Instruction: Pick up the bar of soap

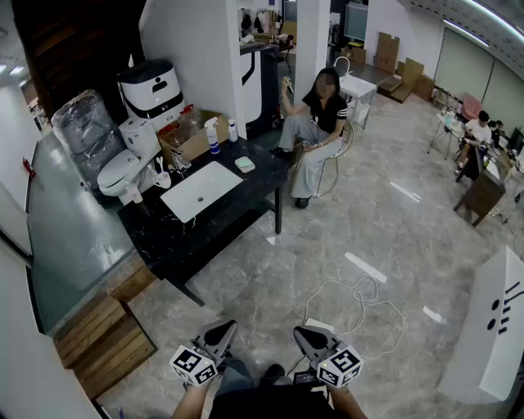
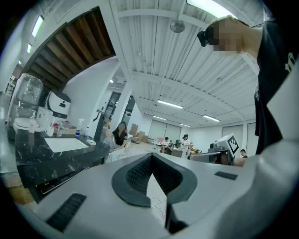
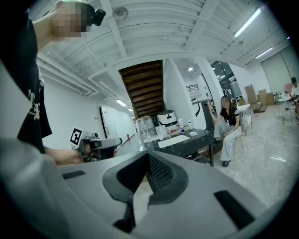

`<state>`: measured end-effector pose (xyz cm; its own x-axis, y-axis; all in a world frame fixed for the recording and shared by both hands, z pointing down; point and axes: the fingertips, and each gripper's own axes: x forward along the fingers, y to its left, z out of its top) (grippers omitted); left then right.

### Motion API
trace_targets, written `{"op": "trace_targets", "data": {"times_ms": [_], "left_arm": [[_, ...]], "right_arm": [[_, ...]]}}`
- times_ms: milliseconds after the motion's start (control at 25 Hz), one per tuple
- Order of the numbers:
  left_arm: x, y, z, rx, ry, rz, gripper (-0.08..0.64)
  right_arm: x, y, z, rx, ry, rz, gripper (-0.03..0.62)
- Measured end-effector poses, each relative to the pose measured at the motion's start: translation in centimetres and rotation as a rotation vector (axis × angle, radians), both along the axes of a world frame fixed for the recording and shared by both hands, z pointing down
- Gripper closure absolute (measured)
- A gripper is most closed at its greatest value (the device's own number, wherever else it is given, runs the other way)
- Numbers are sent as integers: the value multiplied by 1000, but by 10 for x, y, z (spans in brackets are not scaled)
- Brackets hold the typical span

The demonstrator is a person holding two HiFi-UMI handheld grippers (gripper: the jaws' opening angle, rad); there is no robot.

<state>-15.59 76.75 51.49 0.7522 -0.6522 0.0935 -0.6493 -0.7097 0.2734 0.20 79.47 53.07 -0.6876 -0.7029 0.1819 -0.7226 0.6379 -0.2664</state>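
The left gripper (image 1: pixel 219 331) and right gripper (image 1: pixel 309 335), both closed and empty, hang low by the body, likely because the bar of soap (image 1: pixel 244 164) sits well away, near the bench's (image 1: pixel 164 237) far right corner.

- Your head view is evenly lit but rather dim; ceiling strip lights (image 1: pixel 495 18) at the far right throw pale glare streaks on the glossy floor (image 1: pixel 327 245).
- Shadows are faint and soft.
- Both gripper views bend strongly toward their dark, rounded edges, and the nearest surfaces look blurred.
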Motion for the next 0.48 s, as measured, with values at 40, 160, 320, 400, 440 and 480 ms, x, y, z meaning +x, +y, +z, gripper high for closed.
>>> {"op": "trace_targets", "data": {"times_ms": [40,160,320,400,440,480], "left_arm": [[-1,-3,0,-1,1,-2,552],[-3,-9,1,-6,14,-11,552],[-12,-16,7,-21,20,-33,552],[-20,-20,10,-30,18,-49,552],[-25,-24,10,-31,23,-59,552],[-30,-29,11,-31,30,-70,552]], "right_arm": [[0,-2,0,1,1,0,584],[0,-9,2,-3,-3,-2,584],[-2,-25,7,-23,-18,-12,584],[-8,-35,10,-34,-11,-26,584],[-12,-41,11,-38,-5,-36,584],[-15,-49,13,-40,1,-46,584]]}}
